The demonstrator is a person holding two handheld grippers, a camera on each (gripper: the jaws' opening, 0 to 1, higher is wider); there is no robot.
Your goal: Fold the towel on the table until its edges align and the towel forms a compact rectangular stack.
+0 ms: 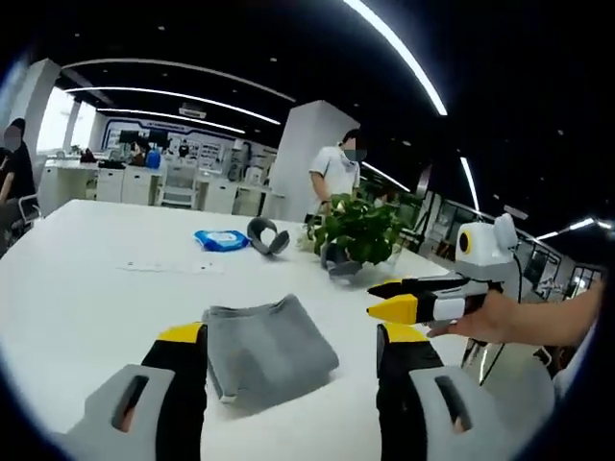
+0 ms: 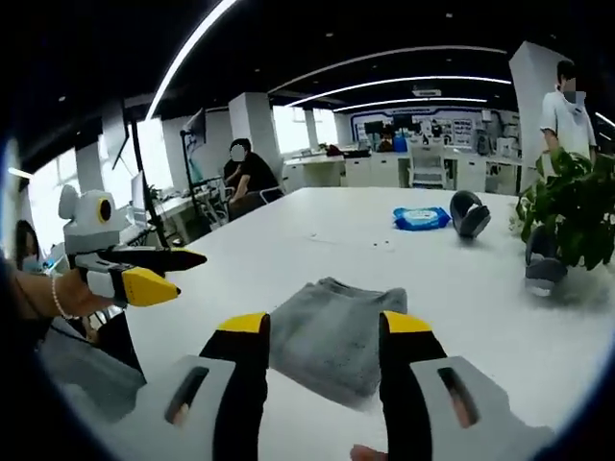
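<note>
**Folded grey towel lies free on the counter, both tongs spread wide**

The grey cloth towel [image 1: 267,352] [image 2: 335,331] lies folded in a compact stack on the white counter [image 1: 86,298] [image 2: 288,240]. The left tongs [image 1: 291,338] [image 2: 180,272] and the right tongs [image 2: 325,327] [image 1: 389,297] both stand wide, gripping nothing. Each view's own jaws cover the towel's near corners. A leafy green potted plant [image 1: 360,230] [image 2: 575,206] hides part of a dark object at its base. The blue packet [image 1: 221,240] [image 2: 420,218] is too small to read.
</note>
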